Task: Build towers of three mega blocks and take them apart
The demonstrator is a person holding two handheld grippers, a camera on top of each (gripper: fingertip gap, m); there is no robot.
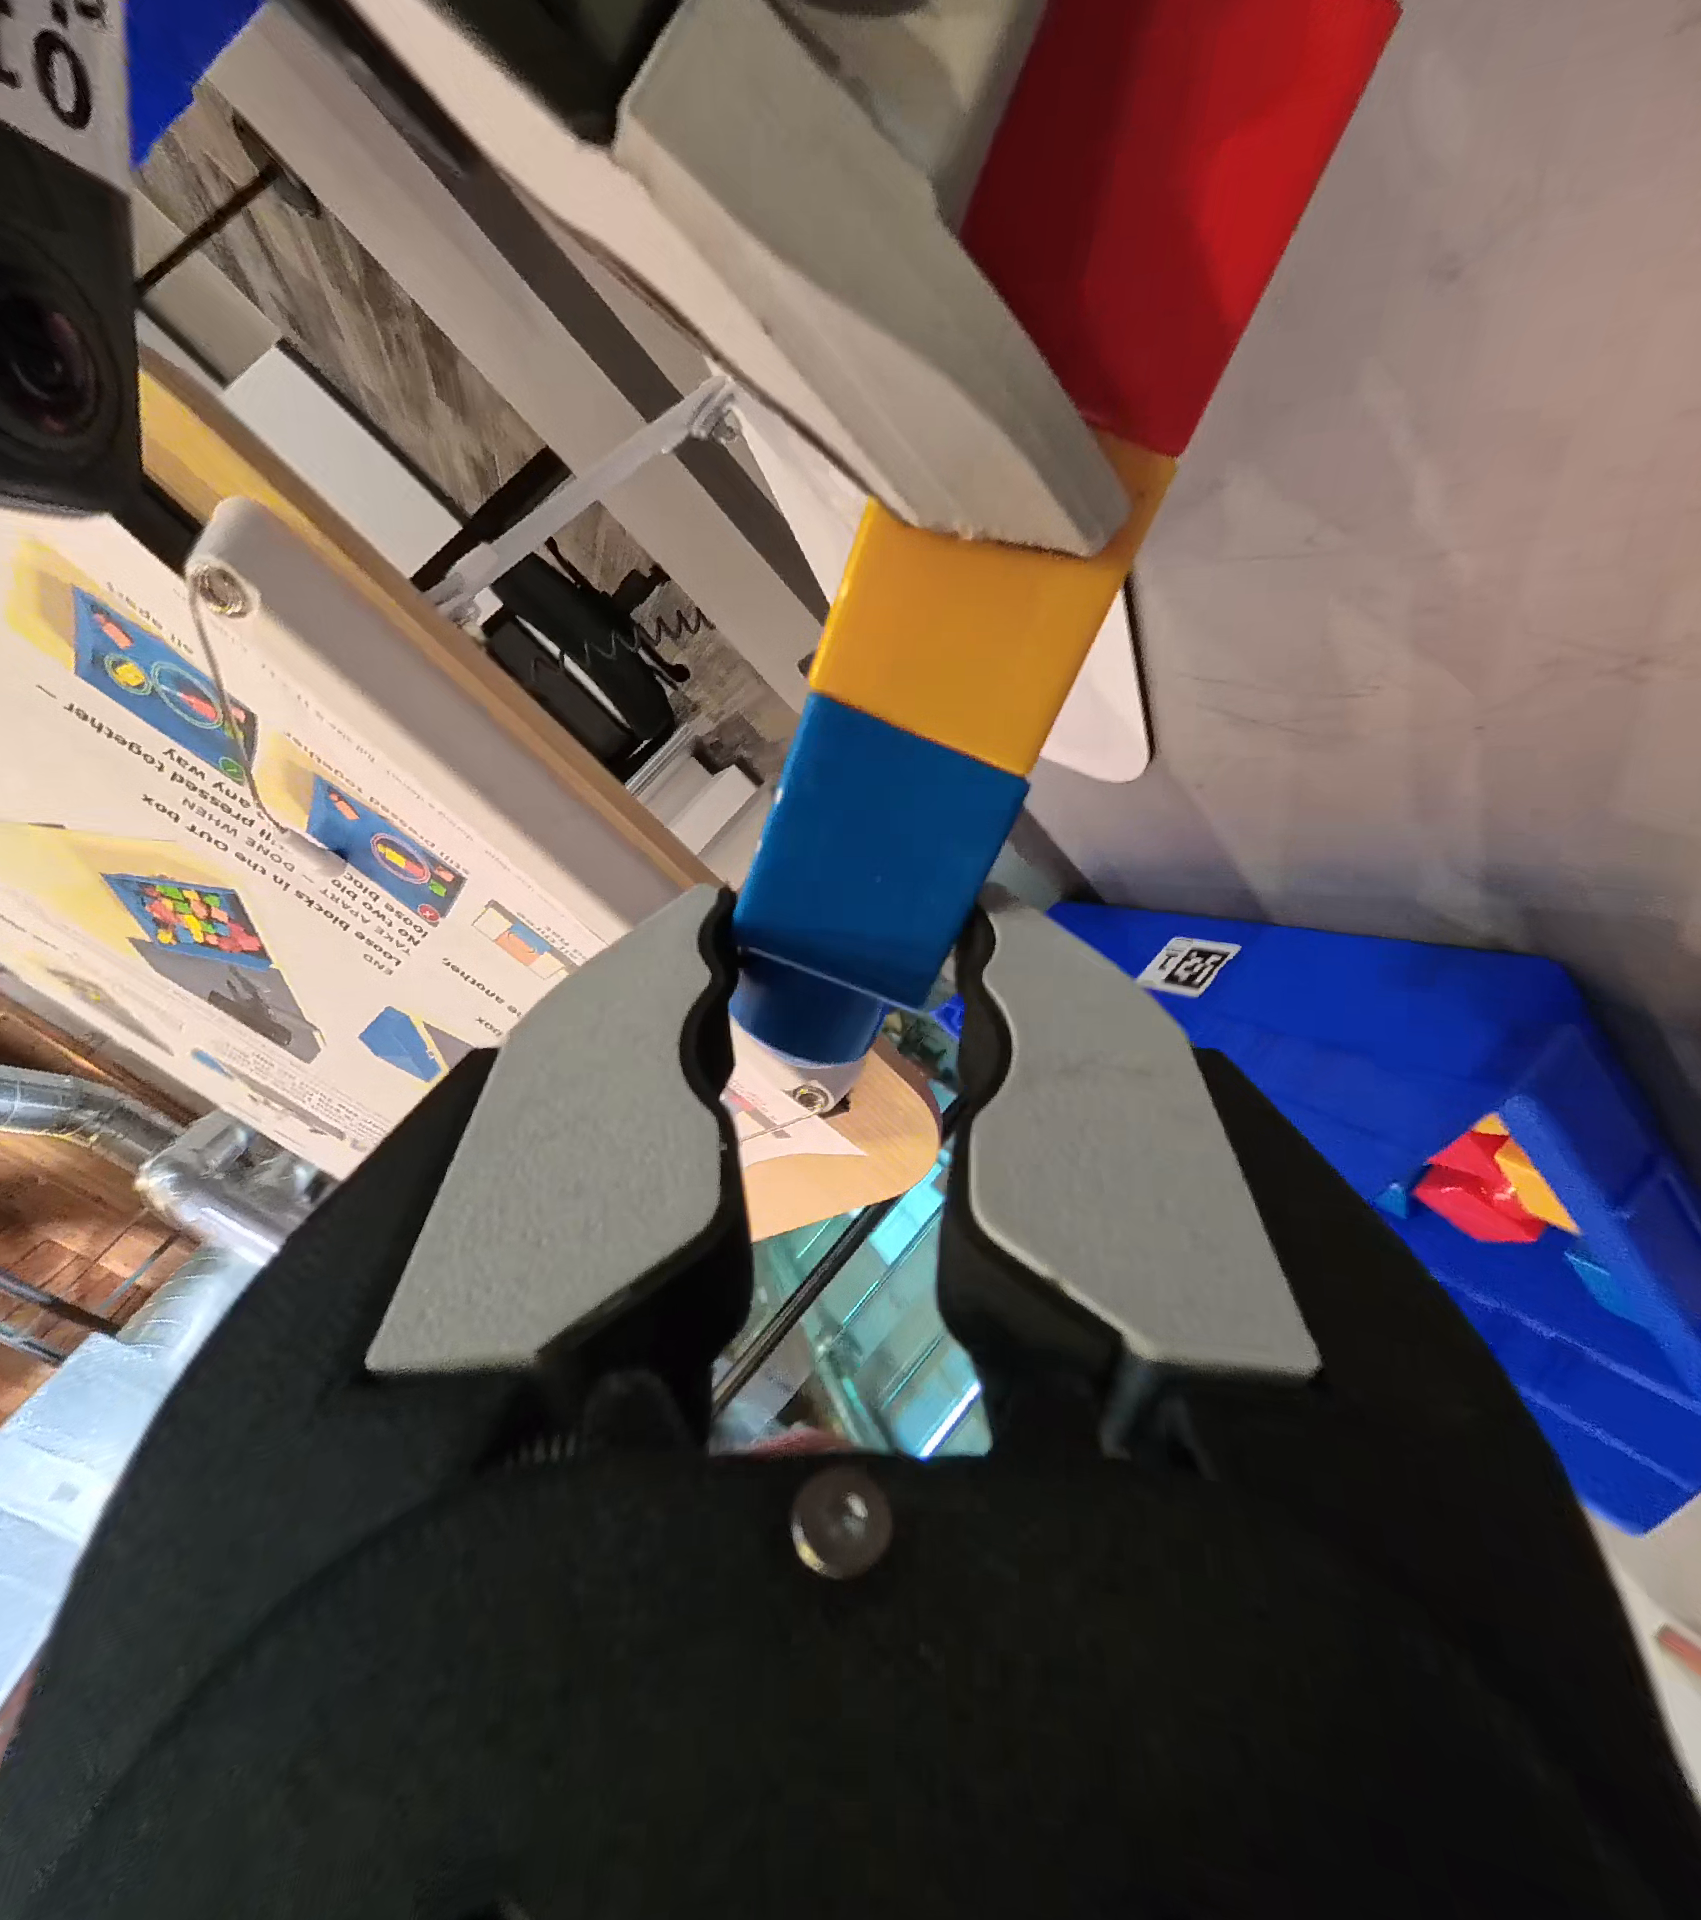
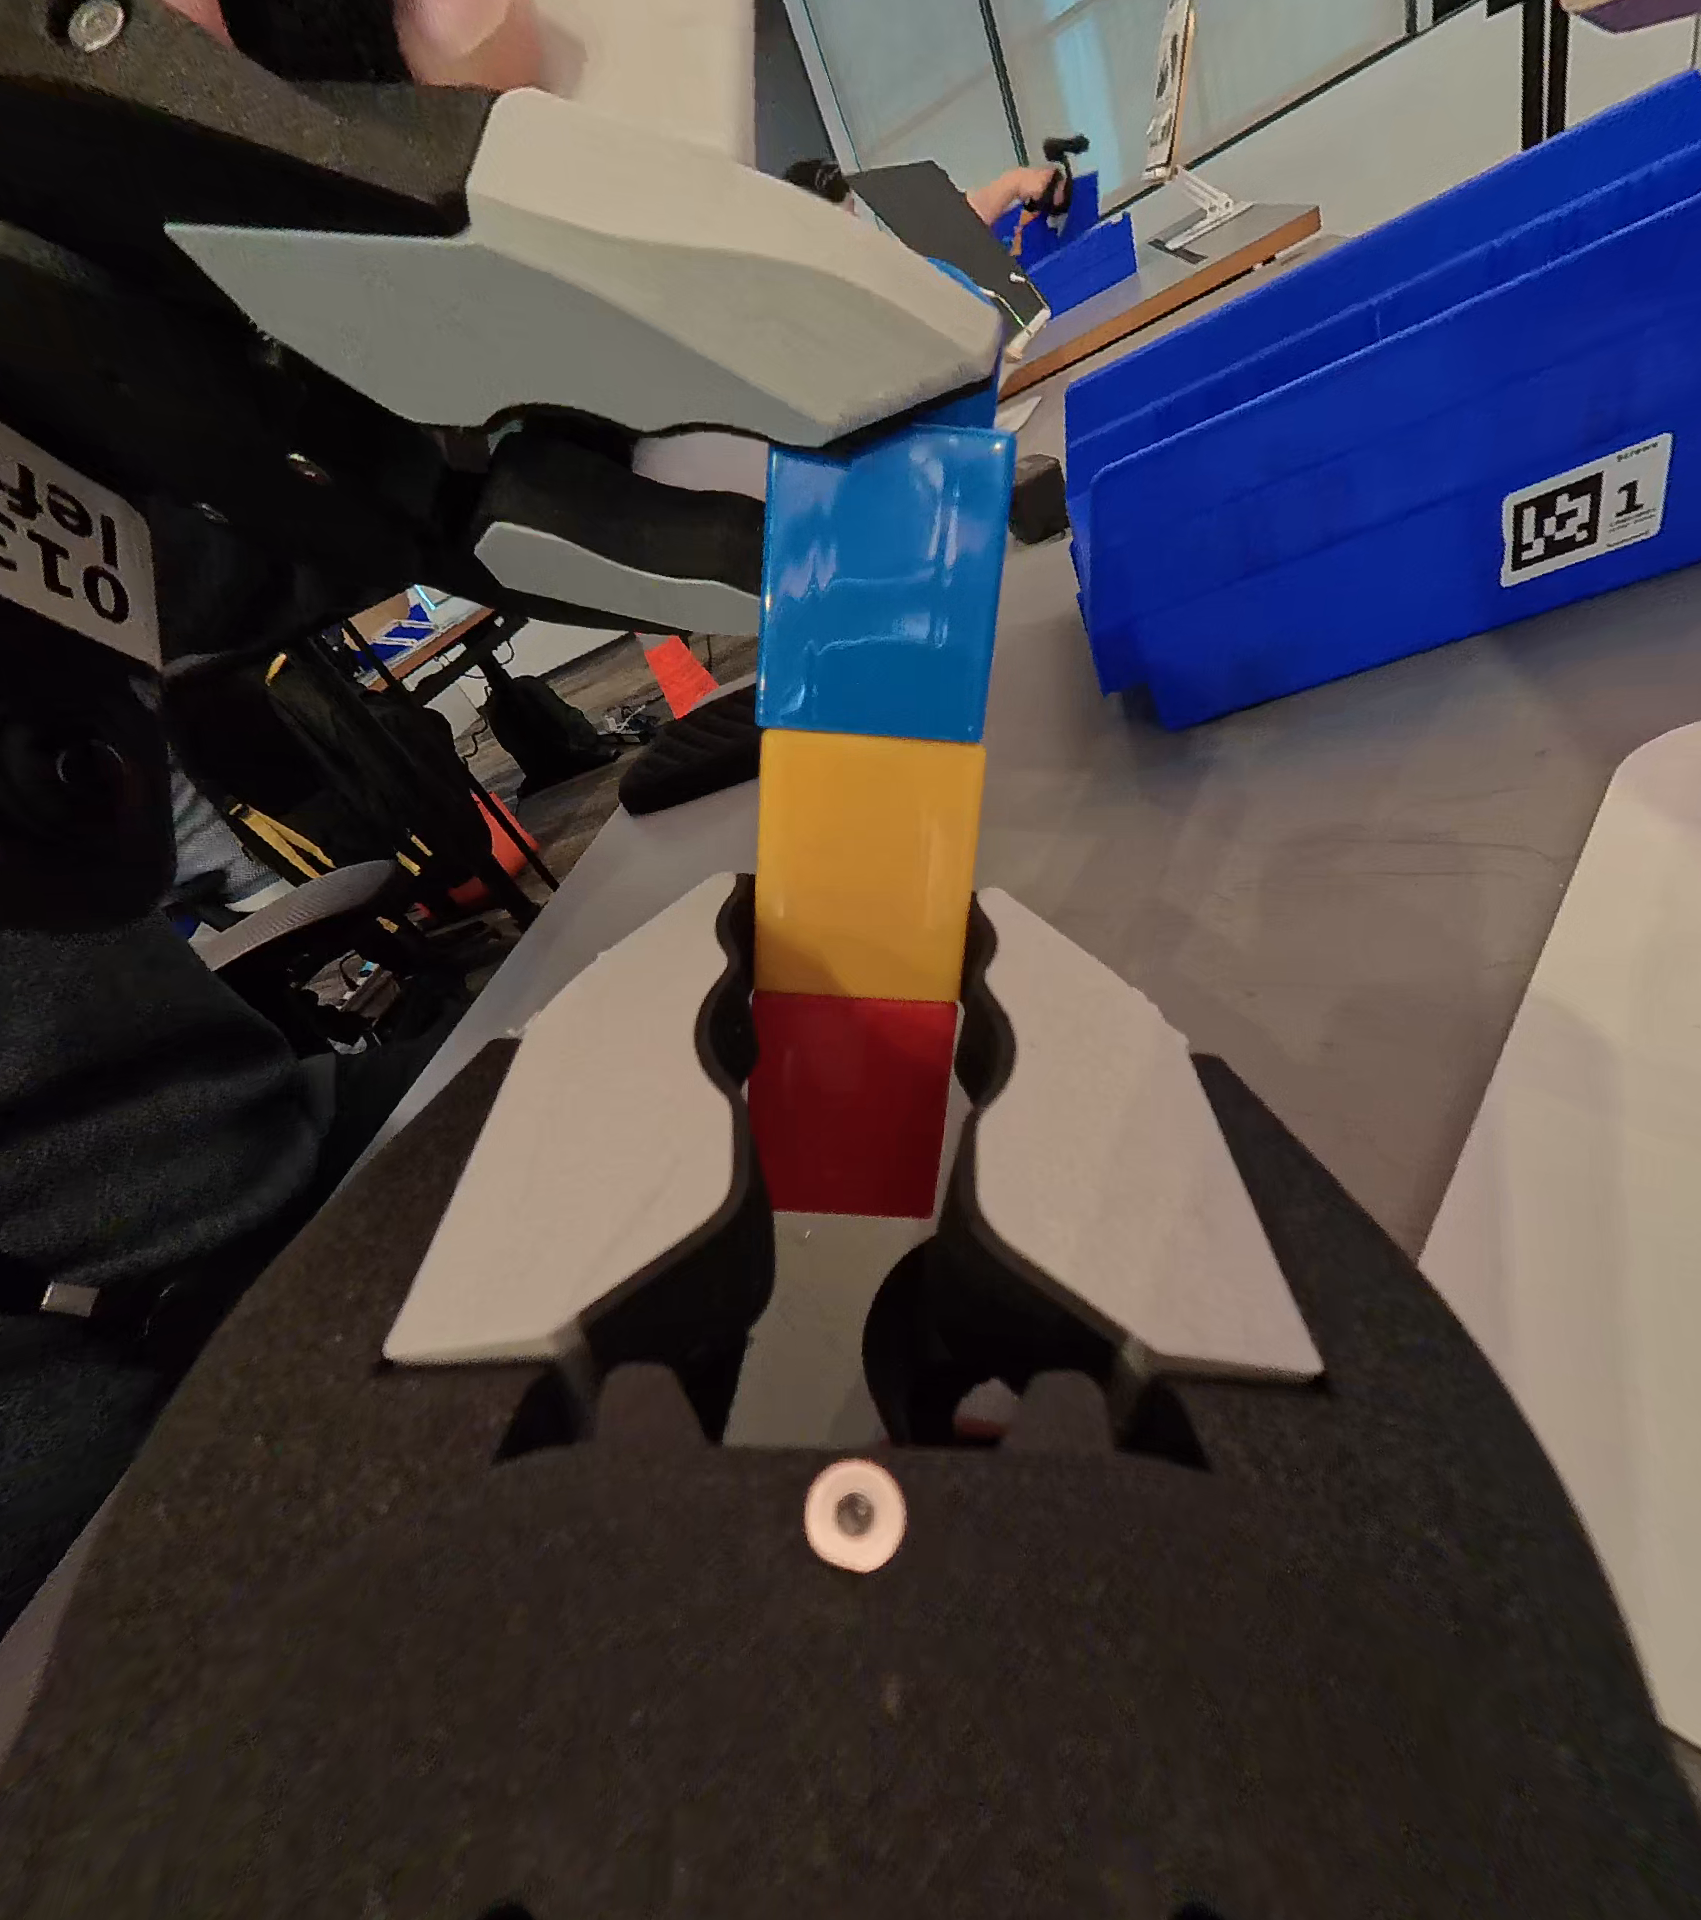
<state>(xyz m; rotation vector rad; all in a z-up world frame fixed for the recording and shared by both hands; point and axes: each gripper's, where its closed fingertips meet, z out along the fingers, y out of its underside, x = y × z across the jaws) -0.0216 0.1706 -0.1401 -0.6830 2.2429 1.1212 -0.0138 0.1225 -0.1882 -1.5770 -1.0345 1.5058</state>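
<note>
A tower of three joined blocks is held in the air between both grippers: red block (image 2: 851, 1107), yellow block (image 2: 861, 862), blue block (image 2: 882, 592). My right gripper (image 2: 861, 935) is shut on the red end, its tips reaching onto the yellow block. My left gripper (image 1: 851, 961) is shut on the stud end of the blue block (image 1: 882, 842). In the left wrist view the yellow block (image 1: 960, 634) and red block (image 1: 1168, 208) run away from me, and one of the right gripper's fingers (image 1: 877, 312) covers part of them. The left gripper (image 2: 856, 488) also shows in the right wrist view.
A blue bin (image 2: 1397, 416) with a tag sticker stands on the grey table (image 2: 1241, 883) beside the tower; in the left wrist view the bin (image 1: 1397, 1039) holds loose blocks (image 1: 1480, 1184). A white object (image 2: 1656, 1143) sits at the right. An instruction sheet (image 1: 150, 831) stands behind. Spacing between my two grippers at the tips: around 7 centimetres.
</note>
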